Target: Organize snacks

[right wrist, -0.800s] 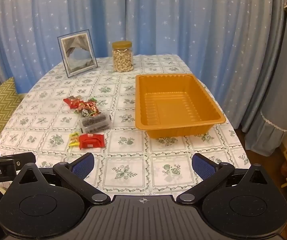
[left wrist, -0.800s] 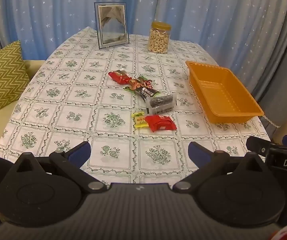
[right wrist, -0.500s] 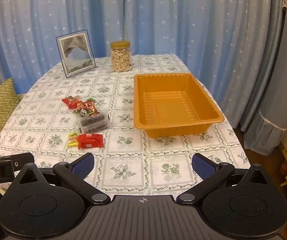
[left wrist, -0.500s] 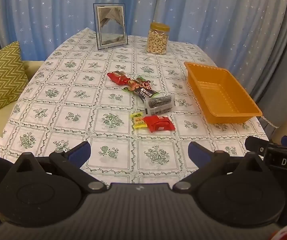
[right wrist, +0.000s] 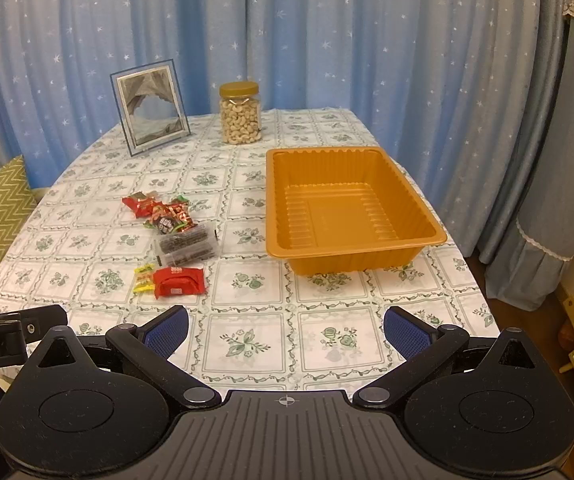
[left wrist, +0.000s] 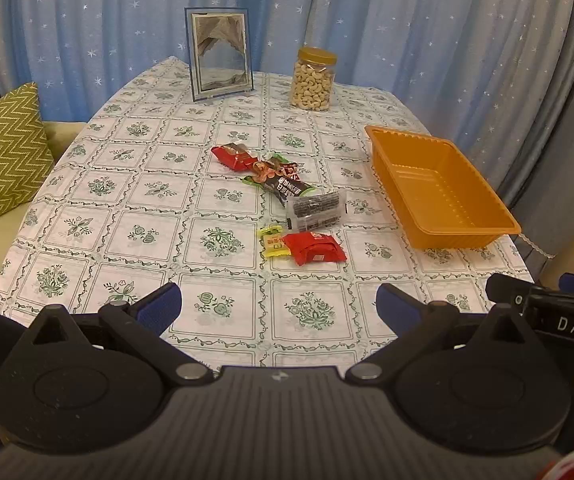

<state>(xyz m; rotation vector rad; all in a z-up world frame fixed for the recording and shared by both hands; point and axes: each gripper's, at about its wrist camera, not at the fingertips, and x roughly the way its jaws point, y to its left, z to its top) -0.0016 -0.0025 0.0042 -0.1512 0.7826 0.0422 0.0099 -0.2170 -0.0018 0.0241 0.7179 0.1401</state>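
Observation:
Several snack packets lie in a loose row mid-table: a red packet (left wrist: 318,247) (right wrist: 179,282) nearest me with a small yellow one (left wrist: 274,241) (right wrist: 144,277) beside it, a clear pack of dark snacks (left wrist: 316,210) (right wrist: 186,245), a dark wrapper (left wrist: 283,182) (right wrist: 170,222) and a far red packet (left wrist: 232,156) (right wrist: 139,204). An empty orange tray (left wrist: 463,236) (right wrist: 351,258) stands to their right. My left gripper (left wrist: 278,307) hangs open above the near table edge, short of the red packet. My right gripper (right wrist: 286,329) is open too, near the front edge, below the tray.
At the back of the table (left wrist: 215,312) stand a framed picture (left wrist: 219,54) (right wrist: 151,112) and a jar of cashews (left wrist: 313,80) (right wrist: 240,118). A green zigzag cushion (left wrist: 3,152) lies on a sofa to the left. Blue starred curtains close off the back.
Both views have shifted a little: the snacks, tray and far objects sit slightly higher and farther than before. Both grippers stay open with nothing between the fingers.

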